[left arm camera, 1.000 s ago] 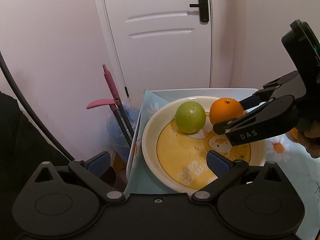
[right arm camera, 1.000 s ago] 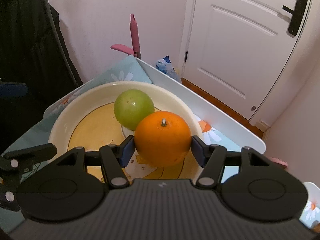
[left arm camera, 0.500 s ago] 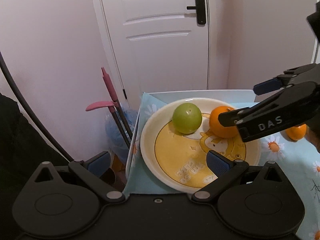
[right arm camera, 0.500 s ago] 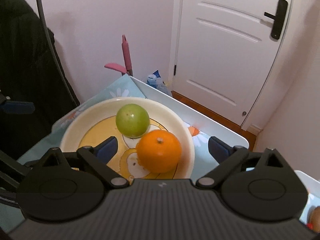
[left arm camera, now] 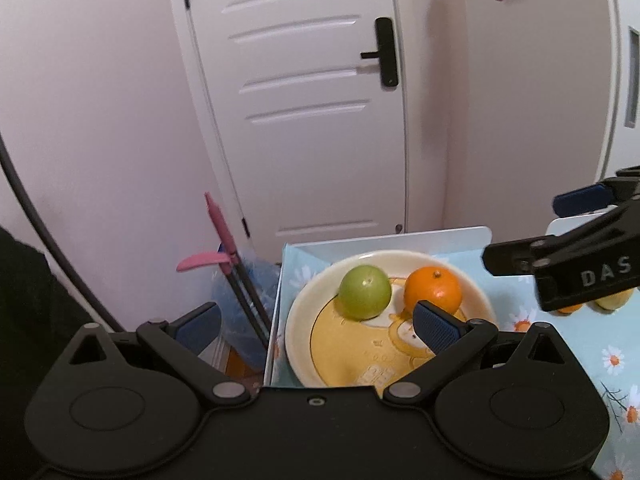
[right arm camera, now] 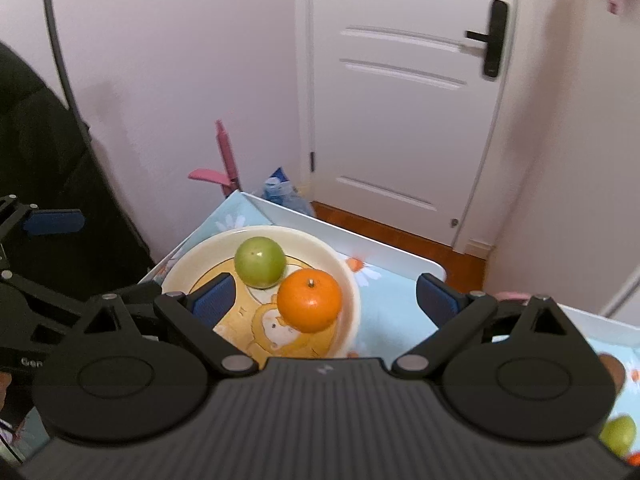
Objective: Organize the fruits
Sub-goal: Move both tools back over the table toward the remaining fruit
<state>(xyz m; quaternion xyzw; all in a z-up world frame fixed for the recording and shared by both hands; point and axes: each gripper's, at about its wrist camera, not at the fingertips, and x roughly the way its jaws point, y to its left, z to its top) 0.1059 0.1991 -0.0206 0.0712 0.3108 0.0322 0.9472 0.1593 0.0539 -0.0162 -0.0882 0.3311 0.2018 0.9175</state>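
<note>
1. Right gripper (right arm camera: 324,296): jaws spread wide apart, having just been opening, nothing between the blue pads.
2. Orange (right arm camera: 309,299): sitting free in the bowl, just ahead of the right gripper and between its two fingers, touched by neither pad (right arm camera: 212,299).
3. Green apple (right arm camera: 260,262): also in the bowl, a bit farther out than the orange and toward the left finger, right next to the orange.
4. Bowl (right arm camera: 352,292): cream rim, yellow inside with a cartoon picture, resting on a blue flowered cloth (right arm camera: 392,308) just under the right gripper's fingertips.
5. Left gripper (left arm camera: 316,320): jaws apart too, holding nothing; left pad out past the table edge, right pad (left arm camera: 436,326) over the near side of the bowl.
6. From the left gripper: green apple (left arm camera: 365,291) and orange (left arm camera: 433,290) side by side ahead, apple to the left, orange to the right, just beyond the right pad.
7. Right gripper's black finger marked "DAS" (left arm camera: 560,264) reaching in from the right, above the cloth and clear of the bowl (left arm camera: 296,320).
8. More fruit lying on the cloth: yellow and orange bits (left arm camera: 612,302) peeking out behind that finger, another green fruit (right arm camera: 618,434) low on the right of the right gripper.
9. Beyond the table: a white door (right arm camera: 400,100), a pink-handled thing (left arm camera: 218,232) leaning by the wall.
</note>
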